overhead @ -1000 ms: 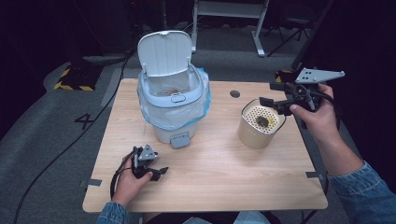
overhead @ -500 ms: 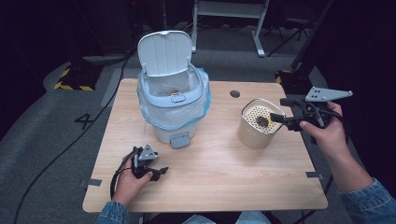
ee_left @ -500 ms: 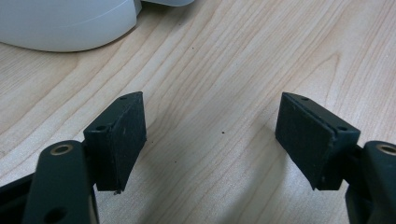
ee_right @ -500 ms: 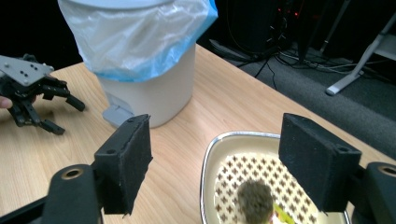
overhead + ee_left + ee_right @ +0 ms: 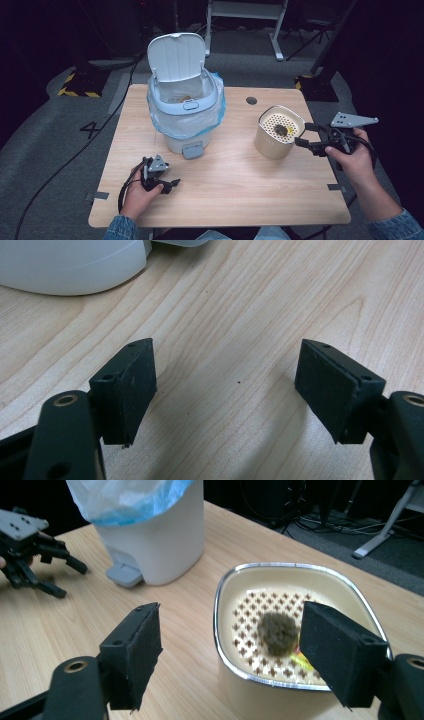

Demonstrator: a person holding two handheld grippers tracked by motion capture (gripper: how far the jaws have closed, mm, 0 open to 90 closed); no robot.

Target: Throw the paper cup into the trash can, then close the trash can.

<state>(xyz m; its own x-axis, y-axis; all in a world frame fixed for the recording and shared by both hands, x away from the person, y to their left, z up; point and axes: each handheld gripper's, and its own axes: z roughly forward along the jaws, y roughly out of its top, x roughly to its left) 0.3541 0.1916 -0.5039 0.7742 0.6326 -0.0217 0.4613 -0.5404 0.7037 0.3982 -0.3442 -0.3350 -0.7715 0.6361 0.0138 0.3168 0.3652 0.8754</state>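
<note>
**Right gripper at the strainer pot**

Here, on a wooden table (image 5: 225,200), a cream pot (image 5: 272,145) with a perforated insert stands right of centre. A dark clump (image 5: 278,629) and a yellow scrap (image 5: 302,660) lie on the insert. The right gripper (image 5: 302,135) sits just beside the pot's right rim, its jaws apart and just opening wider, gripping nothing. The left gripper (image 5: 172,184) rests on the near left of the table, jaws wide and empty. A white pedal bin (image 5: 185,107), lid up and lined with a bag, stands behind.
</note>
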